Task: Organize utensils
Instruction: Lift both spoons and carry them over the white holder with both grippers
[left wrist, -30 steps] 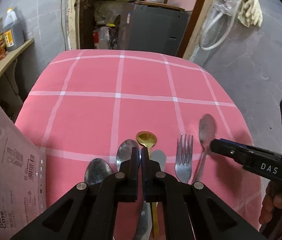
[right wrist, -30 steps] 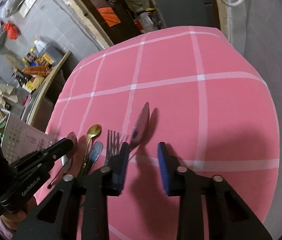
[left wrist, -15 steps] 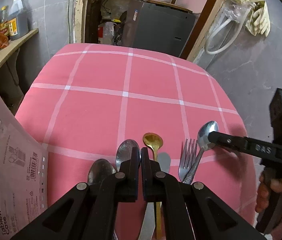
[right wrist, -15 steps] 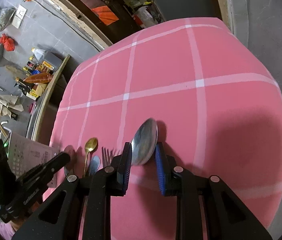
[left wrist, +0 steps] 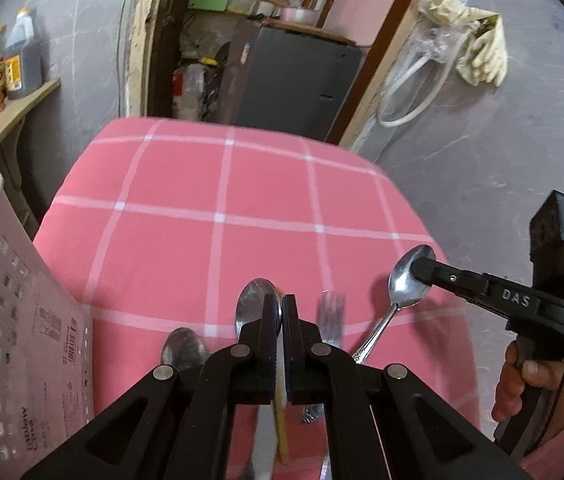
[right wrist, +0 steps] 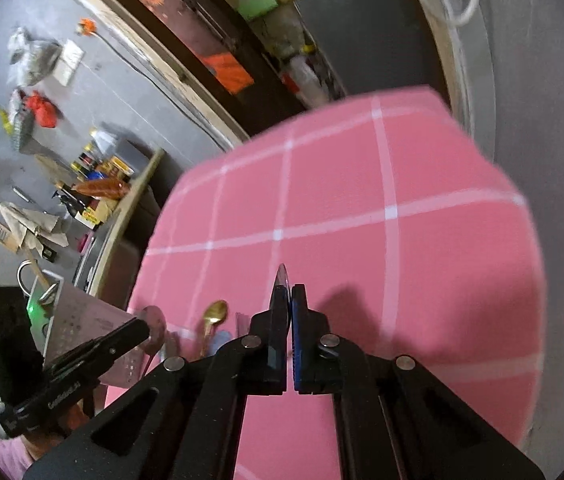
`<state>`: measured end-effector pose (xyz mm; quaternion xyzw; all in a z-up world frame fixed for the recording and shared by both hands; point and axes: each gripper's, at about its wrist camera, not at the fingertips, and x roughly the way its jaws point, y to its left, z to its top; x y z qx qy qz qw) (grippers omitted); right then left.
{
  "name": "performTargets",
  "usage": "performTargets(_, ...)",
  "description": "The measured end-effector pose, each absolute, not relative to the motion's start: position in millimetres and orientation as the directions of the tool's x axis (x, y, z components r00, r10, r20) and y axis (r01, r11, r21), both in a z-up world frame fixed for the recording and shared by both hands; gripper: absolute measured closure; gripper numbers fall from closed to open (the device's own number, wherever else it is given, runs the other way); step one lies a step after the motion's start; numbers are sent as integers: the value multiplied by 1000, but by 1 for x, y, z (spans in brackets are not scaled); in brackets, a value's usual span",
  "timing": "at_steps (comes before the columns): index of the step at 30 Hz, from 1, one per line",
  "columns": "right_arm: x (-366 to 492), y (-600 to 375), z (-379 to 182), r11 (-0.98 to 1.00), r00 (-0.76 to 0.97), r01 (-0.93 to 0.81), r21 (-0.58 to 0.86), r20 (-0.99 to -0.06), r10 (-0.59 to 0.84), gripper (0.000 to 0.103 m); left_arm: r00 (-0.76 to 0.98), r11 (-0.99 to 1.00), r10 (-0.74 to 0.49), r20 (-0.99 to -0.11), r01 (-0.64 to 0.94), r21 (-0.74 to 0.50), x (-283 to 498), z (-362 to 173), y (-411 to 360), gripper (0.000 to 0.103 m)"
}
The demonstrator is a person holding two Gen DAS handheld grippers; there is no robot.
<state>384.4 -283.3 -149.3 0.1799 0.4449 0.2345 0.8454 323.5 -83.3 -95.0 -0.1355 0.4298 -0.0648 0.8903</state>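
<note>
Two tongs over pink checked tablecloth [left wrist: 265,208], right tongs [right wrist: 290,300] pinching spoon [left wrist: 408,278], left tongs [left wrist: 282,316] closed empty, grey walls.

Cluttered home kitchen: condiment bottles [left wrist: 21,60] on a shelf, checked tablecloth [left wrist: 221,200].

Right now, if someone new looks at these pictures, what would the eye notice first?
First, the silver spoon held by its bowl in the right gripper, lifted above the pink checked cloth at its right side. Next, the row of cutlery near the cloth's front edge, with the fork and gold spoon. The left gripper hangs shut above them.
</note>
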Motion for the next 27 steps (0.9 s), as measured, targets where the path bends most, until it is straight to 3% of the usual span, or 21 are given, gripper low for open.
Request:
performTargets(11, 340, -275, -29, 892, 730, -355, 281, -513, 452, 101, 740, 947, -272, -615, 92, -308, 299, -28, -85, 100)
performTargets(19, 306, -245, 50, 886, 813, -415, 205, -352, 463, 101, 798, 931, -313, -515, 149, -334, 278, 23, -67, 100)
performTargets(27, 272, -195, 95, 872, 833, -470, 135, -261, 489, 101, 869, 925, -303, -392, 169, -340, 242, 67, -27, 100)
